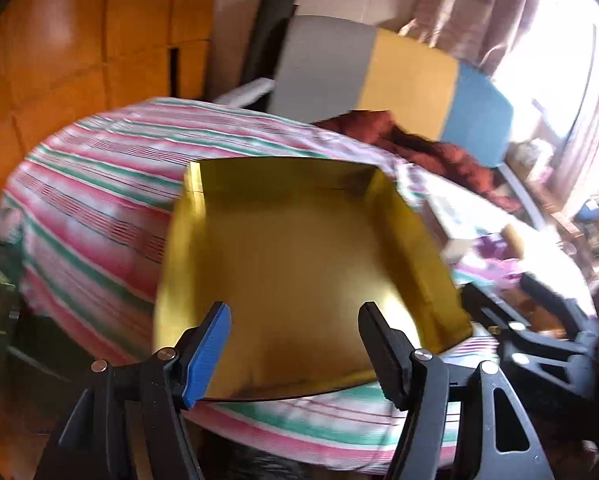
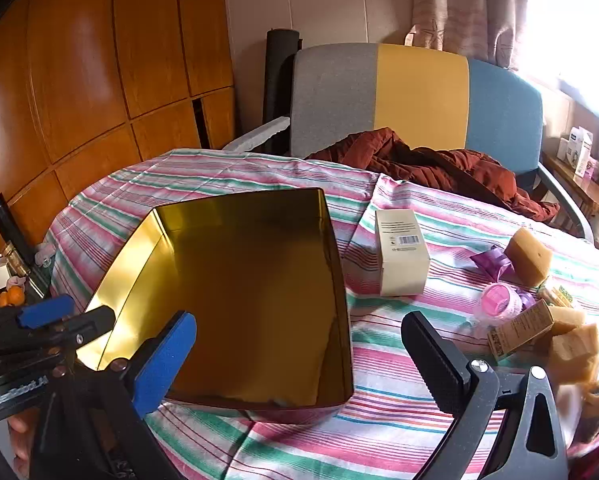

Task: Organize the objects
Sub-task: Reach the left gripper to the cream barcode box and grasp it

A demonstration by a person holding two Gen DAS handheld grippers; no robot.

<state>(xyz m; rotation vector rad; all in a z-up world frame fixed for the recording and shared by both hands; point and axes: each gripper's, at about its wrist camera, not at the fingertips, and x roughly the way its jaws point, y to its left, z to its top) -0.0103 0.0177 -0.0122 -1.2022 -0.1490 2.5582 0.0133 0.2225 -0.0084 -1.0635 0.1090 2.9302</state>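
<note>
Striped cloth (image 2: pixel 379 432) blurred leftward; gold box (image 2: pixel 251 300) empty; both tongs (image 1: pixel 295 348) (image 2: pixel 299 360) released.

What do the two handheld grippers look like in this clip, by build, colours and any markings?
Both are black plastic frames with cut-out openings and silver rivets. On the left gripper and the right gripper, one finger carries a ribbed blue pad and the other a ribbed black one. White lettering marks the left gripper's body.
</note>
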